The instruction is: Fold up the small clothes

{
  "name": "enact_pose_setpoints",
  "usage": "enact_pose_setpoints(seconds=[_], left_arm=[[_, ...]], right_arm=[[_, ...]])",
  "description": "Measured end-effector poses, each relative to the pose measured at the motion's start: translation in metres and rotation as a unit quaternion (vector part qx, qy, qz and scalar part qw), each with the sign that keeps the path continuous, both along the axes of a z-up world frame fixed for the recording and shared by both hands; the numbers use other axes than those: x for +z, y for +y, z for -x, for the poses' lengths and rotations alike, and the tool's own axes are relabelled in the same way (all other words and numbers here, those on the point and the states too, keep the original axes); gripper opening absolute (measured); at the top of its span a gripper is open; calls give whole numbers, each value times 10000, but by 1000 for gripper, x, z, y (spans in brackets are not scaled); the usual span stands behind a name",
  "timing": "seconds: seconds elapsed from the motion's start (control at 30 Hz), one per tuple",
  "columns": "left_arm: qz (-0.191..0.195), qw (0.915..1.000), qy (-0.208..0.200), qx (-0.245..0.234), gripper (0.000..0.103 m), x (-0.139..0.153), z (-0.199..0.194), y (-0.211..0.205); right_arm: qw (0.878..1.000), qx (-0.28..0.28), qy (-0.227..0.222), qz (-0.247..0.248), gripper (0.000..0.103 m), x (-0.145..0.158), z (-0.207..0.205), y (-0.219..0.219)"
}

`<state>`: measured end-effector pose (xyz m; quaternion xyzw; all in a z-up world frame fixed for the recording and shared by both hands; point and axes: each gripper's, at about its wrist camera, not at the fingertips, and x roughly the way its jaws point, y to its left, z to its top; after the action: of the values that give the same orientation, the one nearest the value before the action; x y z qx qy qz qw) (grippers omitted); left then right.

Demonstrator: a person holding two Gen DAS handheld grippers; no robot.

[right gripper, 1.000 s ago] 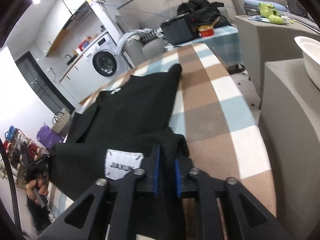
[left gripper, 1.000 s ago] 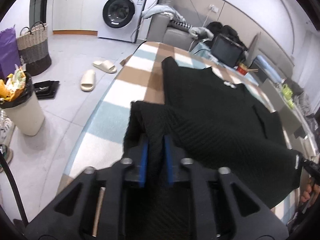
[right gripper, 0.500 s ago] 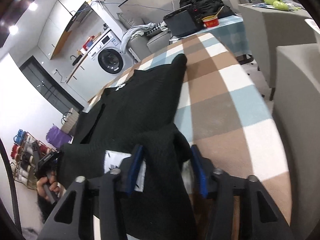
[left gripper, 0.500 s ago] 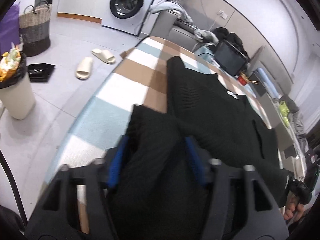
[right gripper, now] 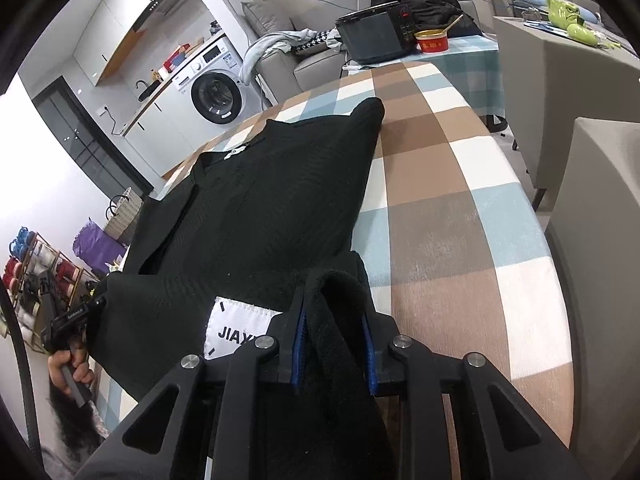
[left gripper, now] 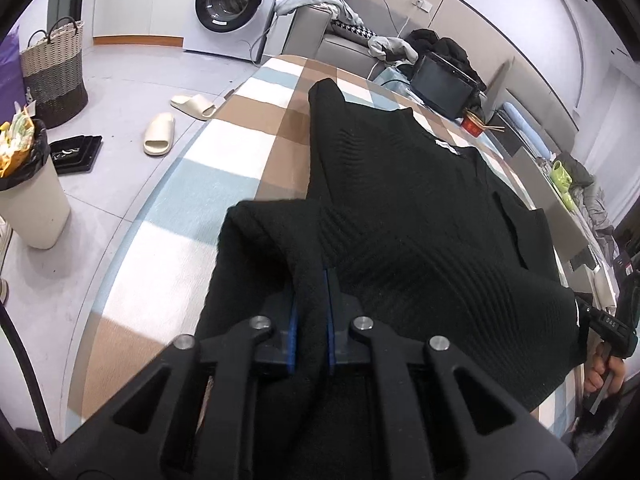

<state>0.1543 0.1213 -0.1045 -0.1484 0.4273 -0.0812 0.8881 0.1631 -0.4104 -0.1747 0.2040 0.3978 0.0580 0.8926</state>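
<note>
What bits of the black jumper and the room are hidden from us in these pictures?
- Left wrist view: the black knitted jumper hem runs under the left gripper, hidden.
- Right wrist view: the white label reads "JIAX", the rest is covered by the right gripper.
- Right wrist view: the washing machine panel is too small to read.

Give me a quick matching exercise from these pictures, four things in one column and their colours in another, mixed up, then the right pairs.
Things:
1. sweater
2. slippers
3. washing machine
4. bowl

Colours:
A. red
B. white
C. black
D. cream

Pairs: 1-C, 2-D, 3-B, 4-A
</note>
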Motion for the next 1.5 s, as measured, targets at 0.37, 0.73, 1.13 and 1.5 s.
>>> enact_pose_setpoints(seconds=[0.37,0.73,1.13,1.5], left_arm=[[-43,9996,-84,261,31,14,37,16],[-194,9992,-29,360,40,12,69,18],[-172,9990,-132,390,24,8,69,19],[212,9980,-488,333,5,29,76,23]], right_arm=[[9996,-71,-106,-235,40,1,47,-12],[9987,338,-367,74,9,4,52,8],[9976,387,-402,-407,11,4,57,-1],[9985,269,-295,-385,21,-3,25,2]])
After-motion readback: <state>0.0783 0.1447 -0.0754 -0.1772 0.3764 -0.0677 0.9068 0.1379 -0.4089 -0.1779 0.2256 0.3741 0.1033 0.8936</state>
